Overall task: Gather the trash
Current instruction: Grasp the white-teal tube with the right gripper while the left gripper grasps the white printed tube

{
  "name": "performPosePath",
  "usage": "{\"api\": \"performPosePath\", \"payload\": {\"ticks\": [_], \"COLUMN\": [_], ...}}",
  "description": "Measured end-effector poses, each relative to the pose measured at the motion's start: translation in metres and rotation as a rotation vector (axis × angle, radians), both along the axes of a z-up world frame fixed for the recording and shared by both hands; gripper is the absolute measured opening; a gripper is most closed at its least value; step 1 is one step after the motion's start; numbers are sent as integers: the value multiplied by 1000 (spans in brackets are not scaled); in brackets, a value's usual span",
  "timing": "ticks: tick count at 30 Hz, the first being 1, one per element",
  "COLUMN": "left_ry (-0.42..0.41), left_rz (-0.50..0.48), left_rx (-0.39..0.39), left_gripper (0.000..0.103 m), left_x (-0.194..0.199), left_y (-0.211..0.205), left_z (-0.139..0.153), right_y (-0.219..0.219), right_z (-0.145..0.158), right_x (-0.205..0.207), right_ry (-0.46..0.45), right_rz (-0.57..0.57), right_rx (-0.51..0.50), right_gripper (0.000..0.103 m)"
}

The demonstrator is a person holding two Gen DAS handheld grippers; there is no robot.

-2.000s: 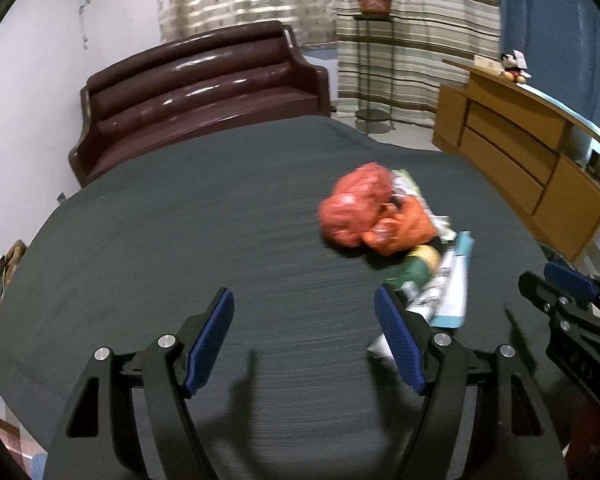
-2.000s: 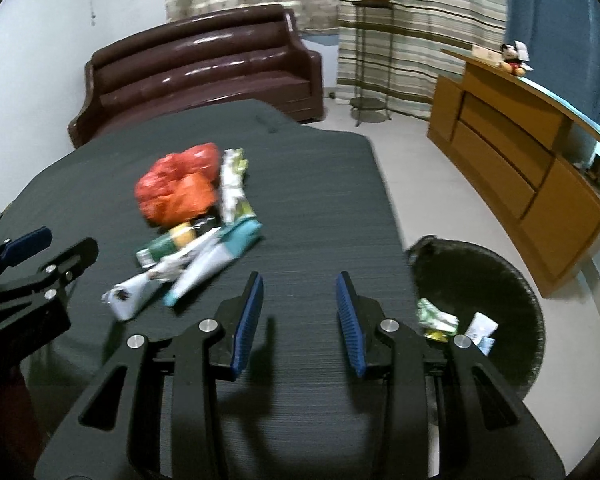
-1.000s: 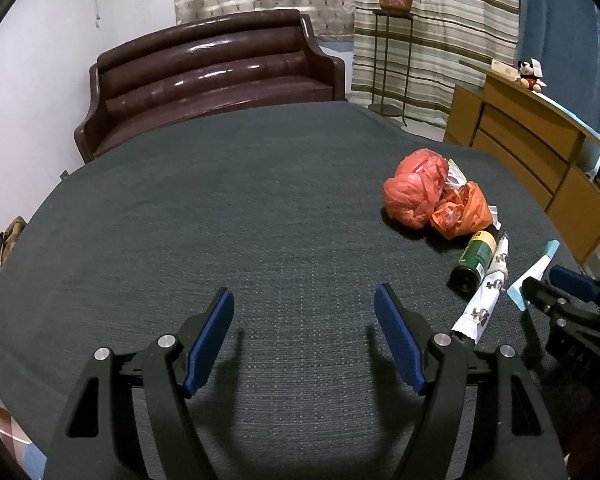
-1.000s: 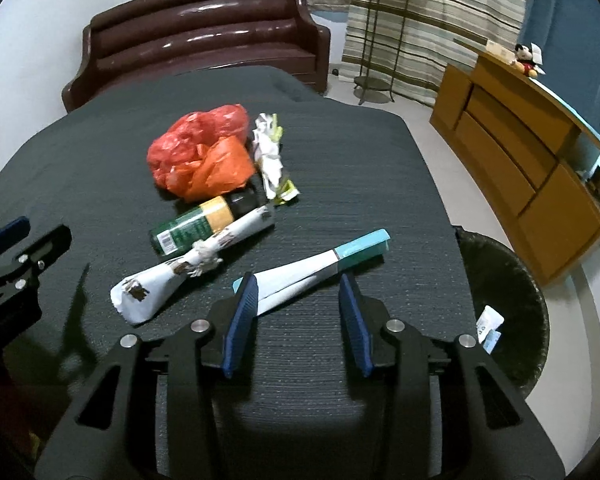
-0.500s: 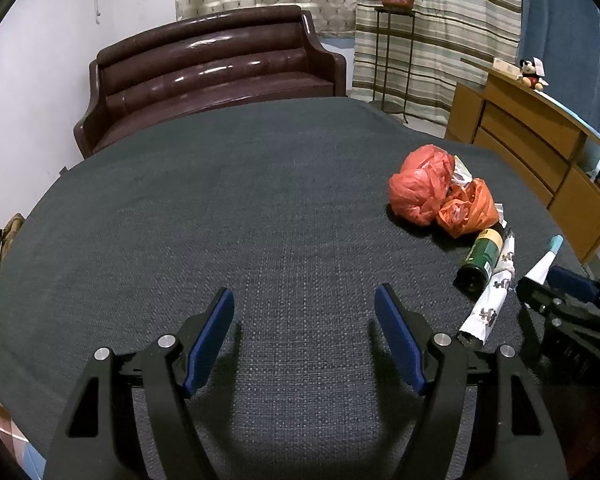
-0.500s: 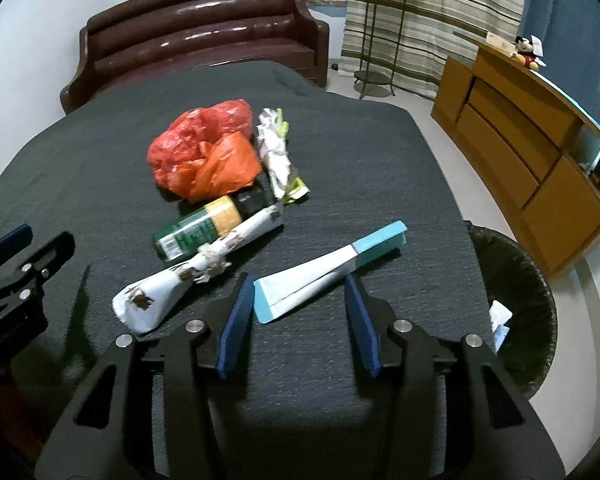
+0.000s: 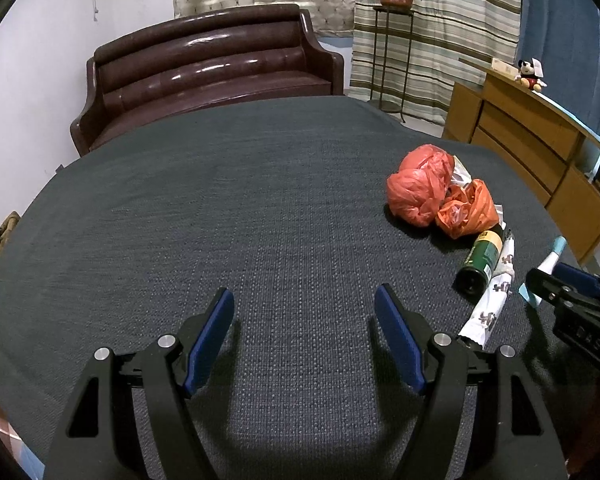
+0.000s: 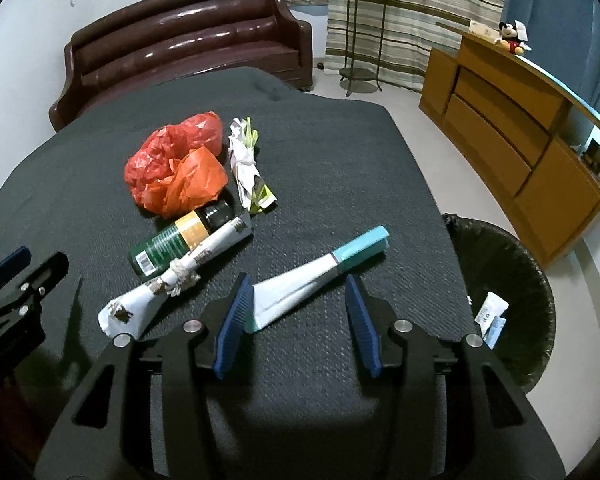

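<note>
While the flattened white tube with a teal cap (image 8: 320,270) lies on the dark woven tabletop (image 8: 320,152), its crimped end sits between the right gripper's (image 8: 298,322) parted blue pads, unpinched. Left of it lies a rolled white wrapper (image 8: 180,276). The left gripper (image 7: 304,336) gapes, empty.

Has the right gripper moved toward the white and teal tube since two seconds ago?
Yes. The right gripper has closed in on the tube, which lay well ahead; the bin shifted rightward.
</note>
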State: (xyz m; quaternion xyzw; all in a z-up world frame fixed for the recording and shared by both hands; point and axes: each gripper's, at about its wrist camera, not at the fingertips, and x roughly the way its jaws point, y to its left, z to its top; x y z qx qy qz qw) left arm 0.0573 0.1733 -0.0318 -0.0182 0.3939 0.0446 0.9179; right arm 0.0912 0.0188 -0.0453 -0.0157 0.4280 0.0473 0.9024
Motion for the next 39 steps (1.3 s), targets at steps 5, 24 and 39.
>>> {"api": "performPosePath", "payload": {"ticks": [5,24,39], "left_ry": [3,-7,-55], "left_rz": [-2,-20,-160], "left_rx": [-4,3,29], "left_gripper": [71,71,71], "left_x": [2,3,-10], "left_y": [1,-7,-70], "left_z": [0,2,11], "right_y": [6,3,-60], "right_z": [0,2,12], "right_x": [9,5,-22], "right_ry": [-7,-34,-81], "right_rz": [9,31,-16], "right_rx": [0,-5,9], "right_gripper": [29,9,9]}}
